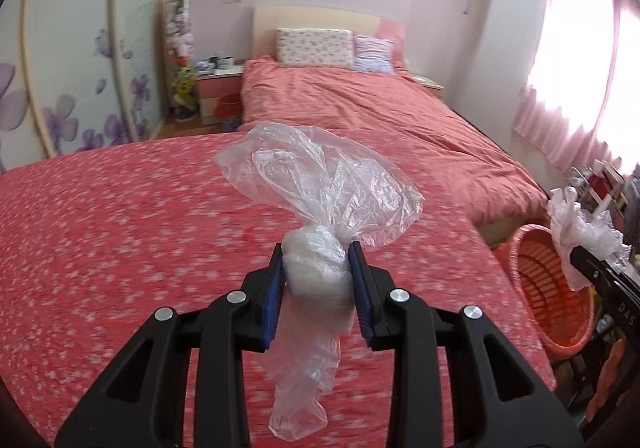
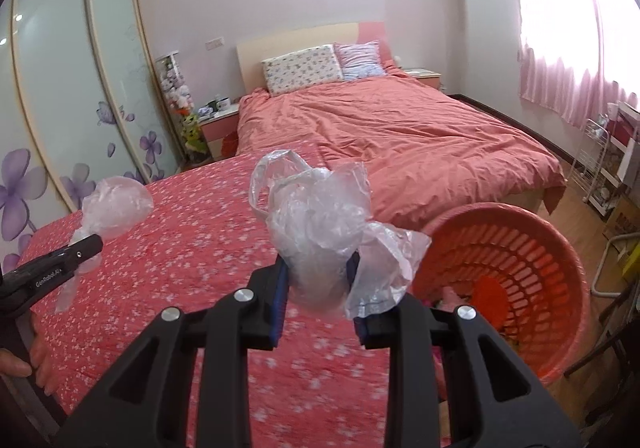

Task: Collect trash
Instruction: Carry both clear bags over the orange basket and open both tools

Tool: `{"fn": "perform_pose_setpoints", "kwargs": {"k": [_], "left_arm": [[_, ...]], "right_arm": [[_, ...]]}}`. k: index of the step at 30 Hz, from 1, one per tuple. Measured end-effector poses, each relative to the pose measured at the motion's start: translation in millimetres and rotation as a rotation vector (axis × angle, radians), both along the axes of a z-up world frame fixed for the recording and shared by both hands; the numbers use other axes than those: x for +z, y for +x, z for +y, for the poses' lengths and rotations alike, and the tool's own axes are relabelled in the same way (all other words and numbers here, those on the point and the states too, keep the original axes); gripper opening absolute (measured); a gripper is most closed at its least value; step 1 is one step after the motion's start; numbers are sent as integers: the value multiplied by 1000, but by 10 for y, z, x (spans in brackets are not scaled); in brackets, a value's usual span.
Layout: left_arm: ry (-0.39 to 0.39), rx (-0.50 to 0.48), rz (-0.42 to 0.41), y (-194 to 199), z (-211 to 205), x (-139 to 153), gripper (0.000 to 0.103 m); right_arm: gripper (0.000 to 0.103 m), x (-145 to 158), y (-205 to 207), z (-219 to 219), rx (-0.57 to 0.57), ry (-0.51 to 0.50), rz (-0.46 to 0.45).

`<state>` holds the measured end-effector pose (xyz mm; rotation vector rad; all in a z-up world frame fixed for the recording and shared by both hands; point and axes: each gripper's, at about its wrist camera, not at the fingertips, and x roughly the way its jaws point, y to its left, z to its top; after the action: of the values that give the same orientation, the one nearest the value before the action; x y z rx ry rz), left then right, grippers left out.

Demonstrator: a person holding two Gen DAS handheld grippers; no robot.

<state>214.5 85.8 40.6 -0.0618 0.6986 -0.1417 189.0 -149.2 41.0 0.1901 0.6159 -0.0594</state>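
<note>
My left gripper [image 1: 316, 254] is shut on a clear plastic bag [image 1: 320, 183] with a white wad inside, held above the red flowered cover [image 1: 120, 228]. In the right wrist view that left gripper [image 2: 90, 244] and its bag [image 2: 114, 203] show at the left edge. My right gripper [image 2: 318, 264] is shut on a crumpled clear plastic bag [image 2: 320, 215], just left of the orange slatted basket [image 2: 520, 268]. From the left wrist view the right gripper [image 1: 576, 254] holds its bag [image 1: 576, 228] over the basket [image 1: 544, 296].
A bed with a salmon duvet [image 2: 400, 135] and two pillows [image 2: 304, 67] lies beyond. A nightstand [image 2: 218, 119] and sliding wardrobe doors [image 2: 60, 87] stand left. A wire rack [image 2: 608, 167] and pink curtains [image 2: 560, 47] are on the right. A hand [image 2: 24, 364] shows at lower left.
</note>
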Motion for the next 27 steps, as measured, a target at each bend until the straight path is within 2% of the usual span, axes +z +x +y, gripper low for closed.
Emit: {"fn": "perform_pose_setpoints", "kwargs": {"k": [10,27], "left_arm": [[-33,-152,1,-14,-773,-44,32],[-100,-388,16,-97,-1901,-183,32]], "right_arm": [[27,-32,-339,-523,-103,-28,-46],[27,-282,-568,-1305,-264,23,-46]]}}
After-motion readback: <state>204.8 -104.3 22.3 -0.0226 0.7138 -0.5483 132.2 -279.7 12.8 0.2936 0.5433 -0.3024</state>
